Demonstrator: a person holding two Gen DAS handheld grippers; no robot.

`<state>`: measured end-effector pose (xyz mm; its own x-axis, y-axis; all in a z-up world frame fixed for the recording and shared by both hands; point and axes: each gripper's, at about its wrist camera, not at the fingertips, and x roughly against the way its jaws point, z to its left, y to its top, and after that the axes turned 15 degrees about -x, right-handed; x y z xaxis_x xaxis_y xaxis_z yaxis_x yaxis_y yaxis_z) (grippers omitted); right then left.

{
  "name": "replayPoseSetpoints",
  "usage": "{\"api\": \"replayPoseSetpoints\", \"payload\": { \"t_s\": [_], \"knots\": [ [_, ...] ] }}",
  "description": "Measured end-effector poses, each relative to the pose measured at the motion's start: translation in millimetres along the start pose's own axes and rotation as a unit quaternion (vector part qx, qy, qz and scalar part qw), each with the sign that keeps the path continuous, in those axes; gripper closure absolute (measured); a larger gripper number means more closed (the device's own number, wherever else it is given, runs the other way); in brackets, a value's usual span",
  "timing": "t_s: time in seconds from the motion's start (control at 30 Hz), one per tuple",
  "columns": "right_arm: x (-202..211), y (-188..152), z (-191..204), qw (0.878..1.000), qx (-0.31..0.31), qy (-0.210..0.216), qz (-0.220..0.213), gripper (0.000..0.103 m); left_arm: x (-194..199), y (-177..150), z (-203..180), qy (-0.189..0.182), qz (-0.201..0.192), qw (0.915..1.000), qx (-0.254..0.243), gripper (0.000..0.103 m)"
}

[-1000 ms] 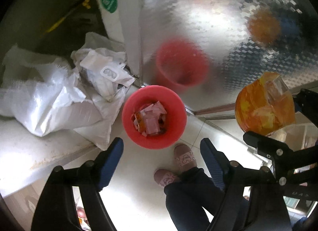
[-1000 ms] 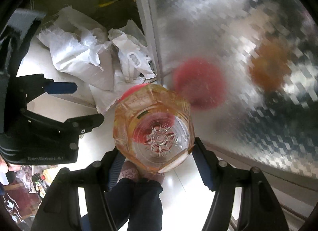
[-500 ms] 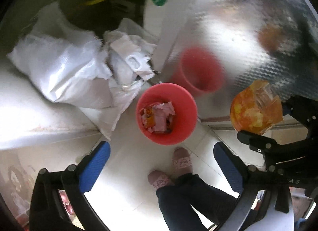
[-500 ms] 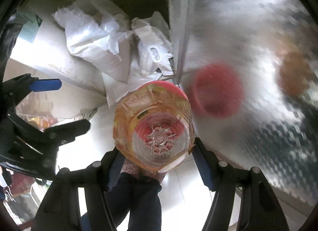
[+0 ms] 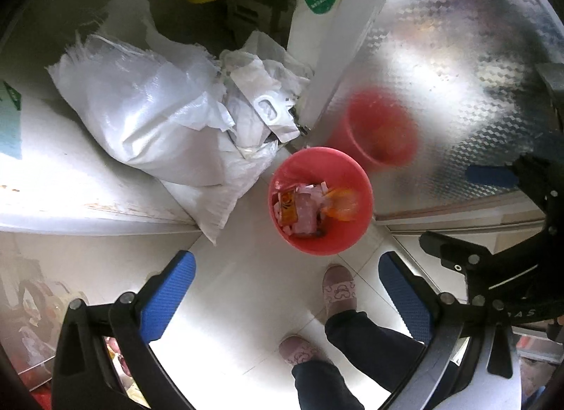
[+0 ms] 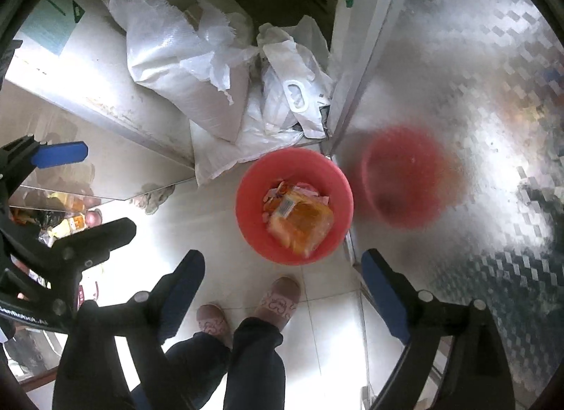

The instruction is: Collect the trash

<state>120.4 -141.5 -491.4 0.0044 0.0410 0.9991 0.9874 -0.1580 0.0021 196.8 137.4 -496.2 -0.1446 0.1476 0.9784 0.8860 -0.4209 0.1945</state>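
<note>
A red bucket (image 6: 294, 205) is seen on the pale tiled floor (image 6: 211, 227) just below the centre of the right wrist view. Inside it lies an orange-tinted plastic container (image 6: 303, 223), tilted on top of a heap of pink and orange wrappers (image 6: 278, 195). In the left wrist view the same bucket (image 5: 320, 200) appears right of centre, with the container (image 5: 343, 204) at the right side of the heap (image 5: 299, 209).

The right gripper (image 6: 282, 290) is pointed down from the lower part of its frame; its blue-padded jaws are being opened, and nothing is held between them. The left gripper (image 5: 287, 290) is spread wide in the lower part of its own view, likewise empty.

White woven sacks and plastic bags (image 6: 225, 86) are piled at the upper left of the bucket, against a white ledge (image 5: 70, 191). A textured metal panel (image 6: 476, 93) fills the right of both views, and a blurred red reflection (image 6: 405, 177) of the bucket is shown in it. A person's dark trouser legs and pink slippers (image 6: 278, 299) are seen at the bottom, just below the bucket.
</note>
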Motion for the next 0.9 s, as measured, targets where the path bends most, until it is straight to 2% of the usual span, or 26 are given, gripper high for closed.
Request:
{"api": "replayPoseSetpoints", "payload": {
  "t_s": [0.27,0.53,0.73,0.9],
  "knots": [
    [58.2,-16.6,10.1,0.999,-0.025,0.001,-0.032,0.008,72.3,-14.6,-3.9,0.007,-0.033,0.9994,-0.010,0.000],
    [164.3,-48.2,24.9,0.994,-0.045,0.015,-0.093,0.001,193.4,-36.2,-24.8,0.020,-0.086,0.9955,-0.035,0.000],
    [265.4,-78.8,36.9,0.986,-0.057,0.024,-0.154,0.001,294.7,-42.7,-40.1,0.037,-0.143,0.9877,-0.049,0.000],
    [342.4,-100.6,46.2,0.976,-0.050,0.028,-0.209,0.001,377.2,-46.7,-50.9,0.053,-0.209,0.9748,-0.058,0.000]
  ]
}}
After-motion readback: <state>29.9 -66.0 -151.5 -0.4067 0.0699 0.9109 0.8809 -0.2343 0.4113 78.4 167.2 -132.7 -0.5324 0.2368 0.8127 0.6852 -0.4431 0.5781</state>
